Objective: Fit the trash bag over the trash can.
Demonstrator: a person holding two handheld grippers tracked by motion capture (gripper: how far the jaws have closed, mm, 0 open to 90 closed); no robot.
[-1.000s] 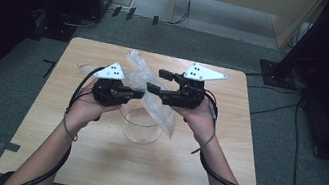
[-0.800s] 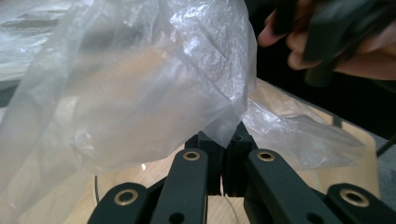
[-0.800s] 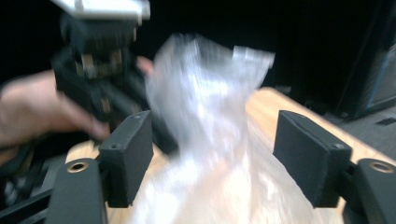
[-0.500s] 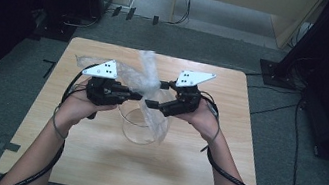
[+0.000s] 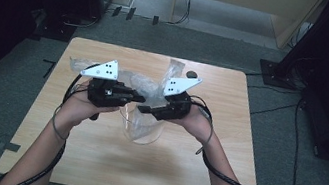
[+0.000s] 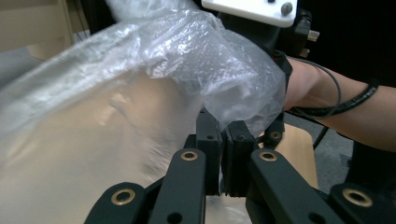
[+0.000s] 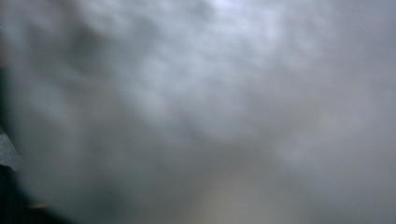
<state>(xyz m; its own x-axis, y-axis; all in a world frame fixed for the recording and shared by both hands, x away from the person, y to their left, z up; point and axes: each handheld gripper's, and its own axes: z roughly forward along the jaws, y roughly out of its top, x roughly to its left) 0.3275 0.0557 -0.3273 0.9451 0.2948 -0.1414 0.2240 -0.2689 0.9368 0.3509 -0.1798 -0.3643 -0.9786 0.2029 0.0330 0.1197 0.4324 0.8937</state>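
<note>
Bubble wrap [image 6: 187,60] in left gripper [image 6: 223,140] (pinched)

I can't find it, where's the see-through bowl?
In the high view the clear bowl sits mid-table, just below the two grippers, with crinkly plastic wrap trailing into it.

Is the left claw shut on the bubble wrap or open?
Shut on it: in the left gripper view the left claw has its jaws together, pinching an edge of the bubble wrap.

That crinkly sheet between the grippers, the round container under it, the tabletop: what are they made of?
Sheet: thin clear plastic, seemingly bubble wrap, glossy and dimpled. Container: transparent, glass or hard plastic; cannot tell which. Tabletop: pale wood or wood-look laminate, matte, faint grain.
</note>
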